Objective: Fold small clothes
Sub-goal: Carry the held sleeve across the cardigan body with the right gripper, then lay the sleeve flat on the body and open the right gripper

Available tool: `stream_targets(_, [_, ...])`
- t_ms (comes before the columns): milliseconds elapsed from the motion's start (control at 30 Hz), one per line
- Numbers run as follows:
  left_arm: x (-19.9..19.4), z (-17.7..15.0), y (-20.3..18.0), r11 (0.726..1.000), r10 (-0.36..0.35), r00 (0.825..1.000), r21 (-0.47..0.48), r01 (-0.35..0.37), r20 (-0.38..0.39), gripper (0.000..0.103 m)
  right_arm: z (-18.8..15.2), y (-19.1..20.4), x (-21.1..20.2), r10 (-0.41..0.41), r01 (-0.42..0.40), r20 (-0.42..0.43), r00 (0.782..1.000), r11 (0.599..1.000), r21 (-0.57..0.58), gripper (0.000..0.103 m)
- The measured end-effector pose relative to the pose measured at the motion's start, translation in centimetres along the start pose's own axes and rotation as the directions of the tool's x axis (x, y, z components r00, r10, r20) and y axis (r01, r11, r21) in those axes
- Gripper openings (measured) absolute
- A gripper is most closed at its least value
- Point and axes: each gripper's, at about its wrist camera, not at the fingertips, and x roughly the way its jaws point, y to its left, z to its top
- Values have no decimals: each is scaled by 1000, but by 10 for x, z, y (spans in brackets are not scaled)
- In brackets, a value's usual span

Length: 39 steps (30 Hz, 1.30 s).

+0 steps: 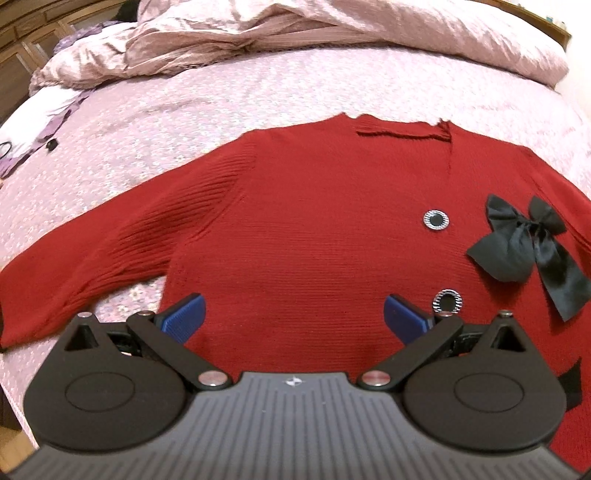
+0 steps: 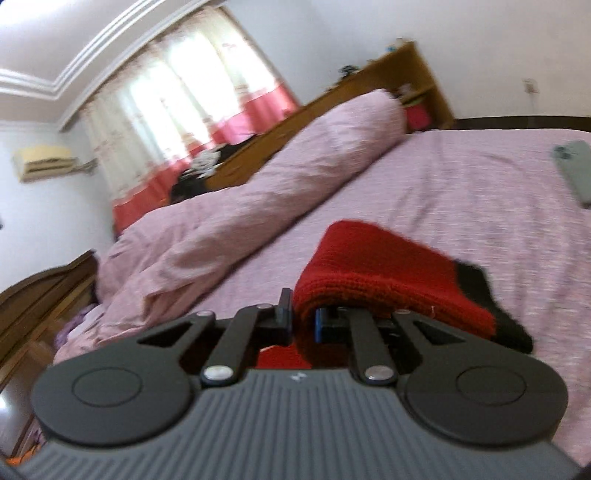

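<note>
A small red knit sweater lies flat, front up, on the pink bed sheet. It has two round silver buttons and a black satin bow. Its left sleeve stretches out to the left. My left gripper is open and hovers over the sweater's lower body, blue pads wide apart. In the right wrist view my right gripper is shut on a red sleeve with a black cuff and lifts it off the bed.
A rumpled pink duvet is piled along the far side of the bed and shows in the right wrist view. A grey-green phone lies on the sheet at right. Wooden furniture stands behind the bed.
</note>
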Motion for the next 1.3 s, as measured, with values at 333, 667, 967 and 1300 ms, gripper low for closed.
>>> stream_targets(333, [0,-1,32,996,33,999,-85,-32,5,103,-20,77,33,151,-158,-89,984,984,-82,13])
stream_targets(667, [-3,-6,68,983,78,997,-165,-75,12,103,-67,156,56,313,-343,-205,927,930,-134,13])
stream_targets(967, [-1,-12,89,973,128,992,-196,-124,8,103,-145,181,87,299,-415,-443,845,890,-191,16])
stream_targets(1300, [-6,2,72,983,113,993,-147,-105,43,103,-178,181,85,178,-404,-656,734,890,-211,68])
